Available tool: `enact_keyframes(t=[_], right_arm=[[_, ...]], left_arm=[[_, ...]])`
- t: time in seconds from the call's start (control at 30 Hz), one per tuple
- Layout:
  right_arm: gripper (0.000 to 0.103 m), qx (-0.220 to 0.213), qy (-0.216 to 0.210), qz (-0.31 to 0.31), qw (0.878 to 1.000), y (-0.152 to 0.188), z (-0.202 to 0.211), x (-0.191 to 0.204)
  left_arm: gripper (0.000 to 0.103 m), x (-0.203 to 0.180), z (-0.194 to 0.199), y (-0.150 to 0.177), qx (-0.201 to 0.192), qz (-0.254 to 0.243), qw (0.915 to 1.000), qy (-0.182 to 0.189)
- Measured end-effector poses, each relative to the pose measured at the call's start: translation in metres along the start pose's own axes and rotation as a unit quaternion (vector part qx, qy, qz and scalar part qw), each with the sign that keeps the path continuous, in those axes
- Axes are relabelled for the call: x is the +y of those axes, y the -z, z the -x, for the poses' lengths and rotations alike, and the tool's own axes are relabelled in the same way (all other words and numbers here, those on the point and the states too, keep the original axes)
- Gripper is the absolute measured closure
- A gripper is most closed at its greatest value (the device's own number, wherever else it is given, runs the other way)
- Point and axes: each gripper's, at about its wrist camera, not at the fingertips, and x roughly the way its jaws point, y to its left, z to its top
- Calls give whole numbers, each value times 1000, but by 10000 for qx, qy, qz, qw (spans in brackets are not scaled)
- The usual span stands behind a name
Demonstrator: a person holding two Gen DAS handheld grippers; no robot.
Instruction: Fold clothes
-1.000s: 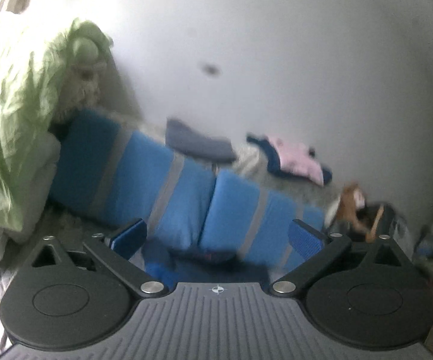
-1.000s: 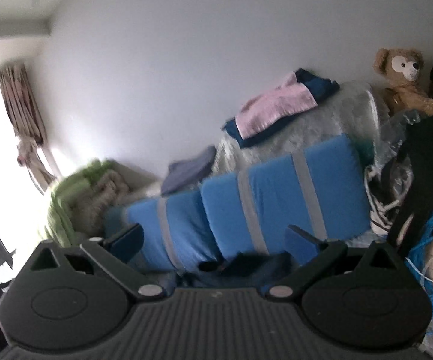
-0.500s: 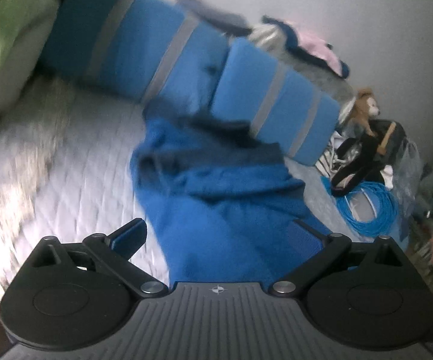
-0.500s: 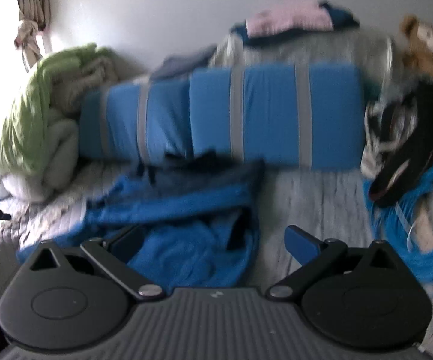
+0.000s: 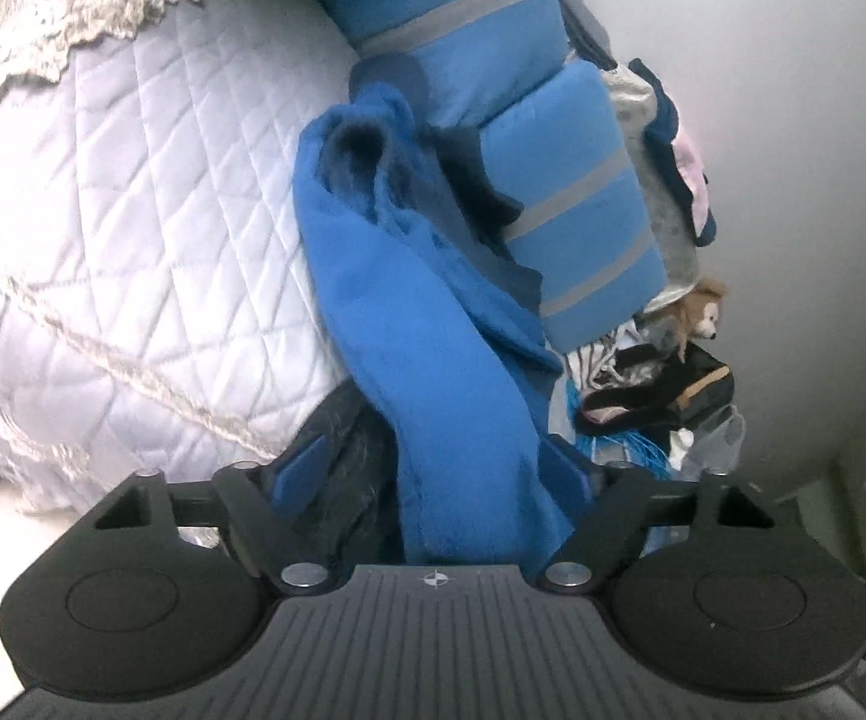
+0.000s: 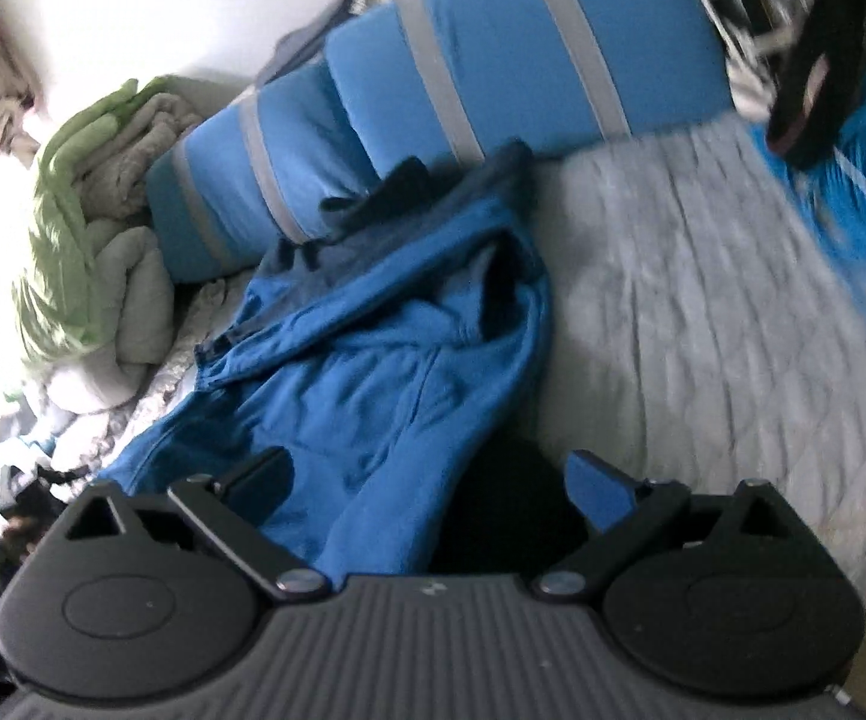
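Since half a second ago both cameras have dropped closer to the bed: the wall has largely left the views and the blue jacket (image 5: 433,324) now fills the centre.

Left gripper (image 5: 436,468): jaws spread wide, nothing pinched. The jacket's lower part runs between the fingers and under the gripper body; contact cannot be told. A dark fuzzy lining shows beside the left finger.

Right gripper (image 6: 430,480): jaws likewise spread, empty. Jacket hem lies between the fingers on the left half; a dark patch sits between them on the right.

The jacket (image 6: 367,360) lies crumpled on the quilted bedspread (image 5: 133,192), its hood end against the blue striped cushions (image 6: 523,54).

Surroundings: green and beige bedding (image 6: 91,210) piled at the left end of the cushions. Beyond the cushions, a stack of pink and navy clothes (image 5: 688,168), a plush toy (image 5: 697,315), a black garment (image 5: 655,396) and a coil of blue cord (image 5: 631,450). The right side of the right wrist view is motion-blurred.
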Motion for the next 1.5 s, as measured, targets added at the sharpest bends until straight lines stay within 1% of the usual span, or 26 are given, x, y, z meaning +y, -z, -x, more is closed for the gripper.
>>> enact_keyframes(t=[0.07, 0.13, 0.17, 0.23, 0.33, 0.37, 0.4, 0.43, 0.47, 0.5, 0.53, 0.57, 0.6, 0.67, 0.77, 0.93, 1.03, 1.1, 1.23, 1.37, 1.5], right_arm=[[8, 97, -58, -205, 9997, 6, -5, -8], [18, 188, -116, -374, 9991, 12, -9, -13], [20, 247, -182, -456, 9985, 15, -12, -15], [26, 363, -340, -552, 9972, 21, -17, -16], [30, 572, -553, -517, 9955, 30, -28, -12], [32, 642, -576, -485, 9951, 33, -31, -11], [36, 722, -577, -451, 9947, 36, -35, -10], [41, 785, -549, -432, 9945, 39, -38, -8], [42, 788, -513, -400, 9948, 41, -39, -5], [46, 792, -477, -367, 9950, 43, -39, -2], [66, 799, -464, -351, 9951, 45, -39, 0], [82, 823, -540, -398, 9944, 45, -38, 1], [87, 825, -619, -456, 9936, 45, -36, 1], [92, 604, -814, -636, 9928, 41, -30, -1], [93, 271, -876, -912, 9916, 30, -24, -6], [94, -245, -765, -1011, 9916, 1, -22, -9], [94, -454, -618, -969, 9923, -18, -26, -9], [94, -504, -582, -1017, 9918, -28, -33, -11], [94, -586, -447, -1085, 9914, -46, -49, -15], [94, -650, -321, -1157, 9906, -61, -66, -19], [94, -635, -144, -1184, 9908, -76, -86, -21]], left_arm=[[34, 0, -2, 4, 63, 27, 9999, 117], [37, -2, -5, 6, 135, 2, 9997, 199], [41, -3, -6, 8, 161, -19, 9996, 230], [43, -5, -9, 10, 202, -56, 9994, 285], [46, -8, -12, 11, 249, -97, 9992, 311], [51, -8, -13, 11, 266, -103, 9991, 307], [54, -9, -13, 11, 281, -103, 9991, 296], [56, -10, -13, 11, 297, -103, 9991, 283], [63, -11, -12, 11, 317, -92, 9990, 299], [72, -11, -11, 11, 342, -18, 9987, 374], [74, -11, -11, 11, 368, 77, 9982, 465], [81, -11, -9, 10, 390, 142, 9976, 558], [84, -13, -8, 9, 392, 130, 9974, 592], [86, -19, -6, 5, 352, 89, 9976, 588], [87, -28, -5, -4, 192, 70, 9981, 574], [88, -40, 0, -26, -236, 29, 9987, 450], [89, -41, -2, -39, -438, 73, 9984, 341], [91, -40, -5, -47, -558, 153, 9979, 288], [92, -36, -10, -64, -799, 312, 9961, 182], [92, -31, -20, -77, -895, 456, 9949, 66], [92, -30, -33, -91, -980, 470, 9940, -90]])
